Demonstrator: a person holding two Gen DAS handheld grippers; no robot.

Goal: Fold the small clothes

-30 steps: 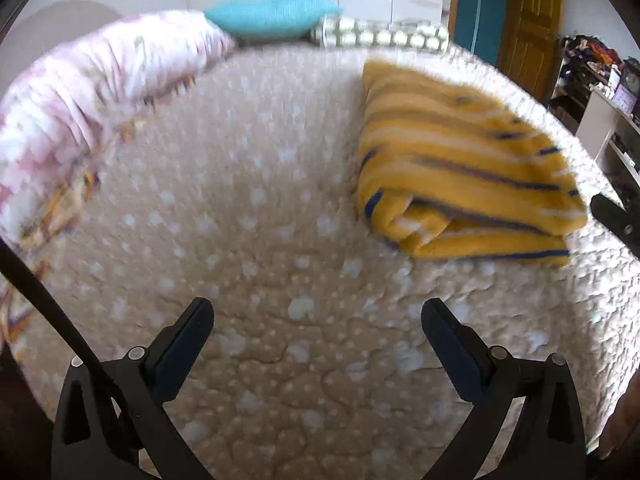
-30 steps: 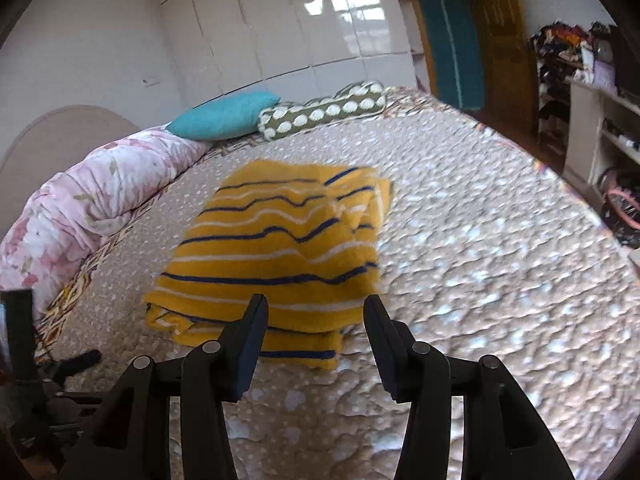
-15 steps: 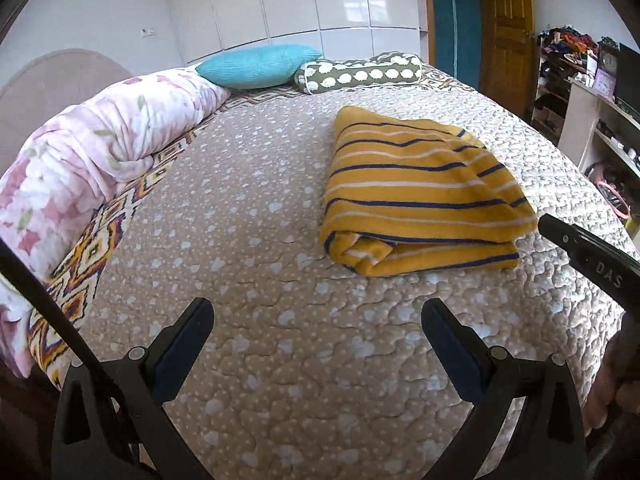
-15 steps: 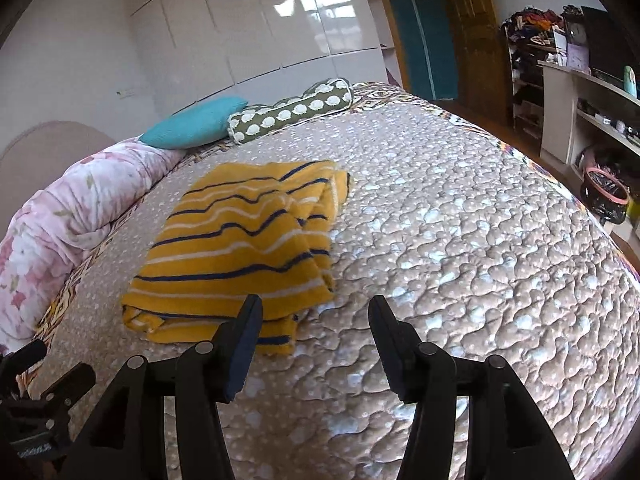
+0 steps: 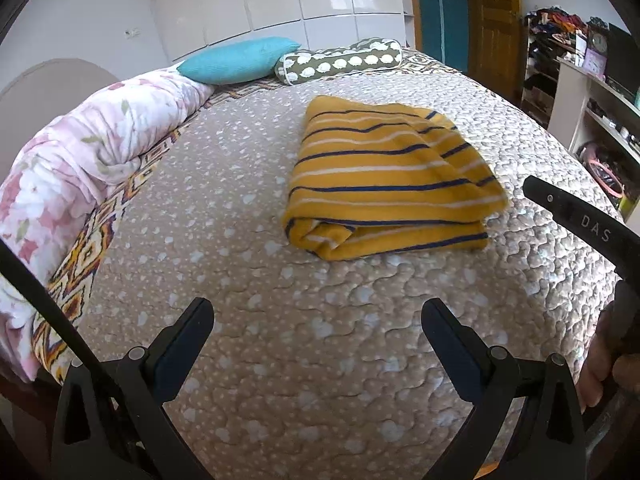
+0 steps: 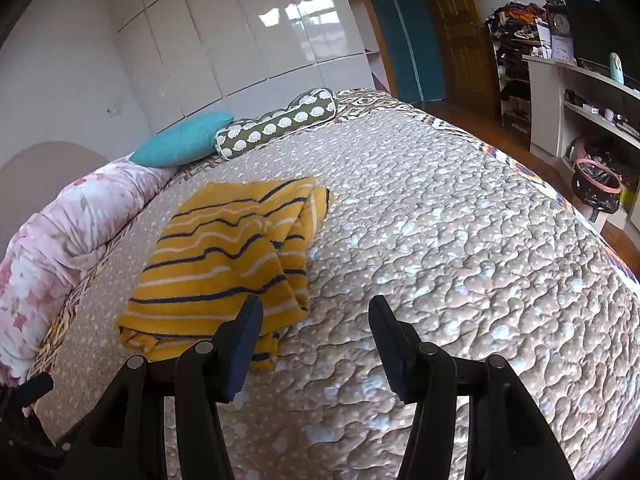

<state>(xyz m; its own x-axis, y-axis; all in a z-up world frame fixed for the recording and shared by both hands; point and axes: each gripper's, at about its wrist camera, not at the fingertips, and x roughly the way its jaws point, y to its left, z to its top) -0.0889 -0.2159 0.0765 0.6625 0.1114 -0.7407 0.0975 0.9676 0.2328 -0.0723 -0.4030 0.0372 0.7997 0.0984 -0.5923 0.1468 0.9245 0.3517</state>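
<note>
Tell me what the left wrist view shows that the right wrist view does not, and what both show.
Only the left wrist view shows the left gripper, open over bare quilt, the right gripper's black bar at the edge, and a hand behind it.

Only the right wrist view shows the right gripper, open with nothing between its fingers, a pink-rimmed bin on the floor, and a green bottle on the shelf.

Both show the folded yellow striped garment on the quilted bed, the teal pillow, the spotted bolster, the floral duvet and the wooden door.
</note>
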